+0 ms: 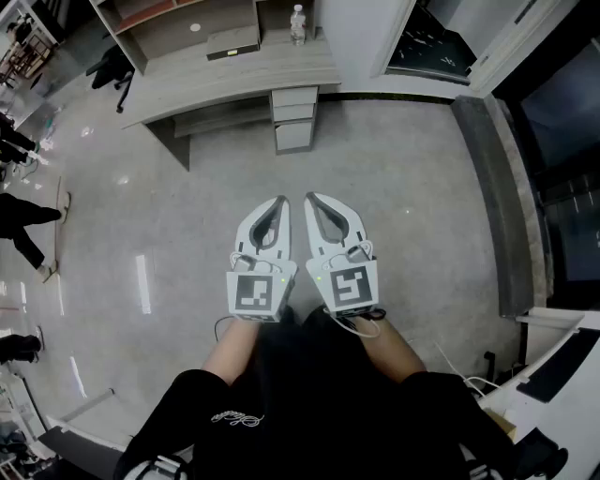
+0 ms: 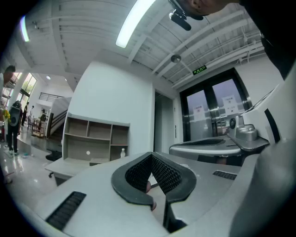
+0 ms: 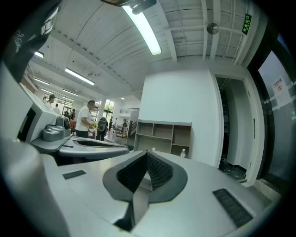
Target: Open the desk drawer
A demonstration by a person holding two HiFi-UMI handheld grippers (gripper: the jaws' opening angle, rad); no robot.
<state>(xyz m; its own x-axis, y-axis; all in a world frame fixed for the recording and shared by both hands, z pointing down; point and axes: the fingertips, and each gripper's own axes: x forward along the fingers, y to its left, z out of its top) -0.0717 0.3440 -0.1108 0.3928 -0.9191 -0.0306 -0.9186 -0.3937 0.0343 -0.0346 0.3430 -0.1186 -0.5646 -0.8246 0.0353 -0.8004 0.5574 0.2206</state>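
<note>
Drawers [image 1: 294, 112] sit in a stack under the right end of a pale wooden desk [image 1: 225, 80] at the far side of the room, and all their fronts look pushed in flush. On the desk top a clear bottle [image 1: 298, 23] stands at the far right, above the drawers, and a flat grey box [image 1: 232, 43] lies to its left. An open shelf unit [image 1: 178, 14] rises behind the desk, and a dark office chair [image 1: 112, 66] stands at its far left end. A wide stretch of shiny grey floor [image 1: 394, 169] lies between the desk and the person, so both grippers are well apart from the drawers. The left gripper [image 1: 279, 200] and the right gripper [image 1: 309, 198] are held side by side, near the person's body, both pointing towards the desk. Each one's own view shows its ribbed black pads meeting at the tips with nothing between them, so both pairs of jaws are closed and empty. The marker cubes [image 1: 255, 291] face up at the near ends of the grippers. At the left edge, other people [image 1: 19, 220] stand on the floor.
</note>
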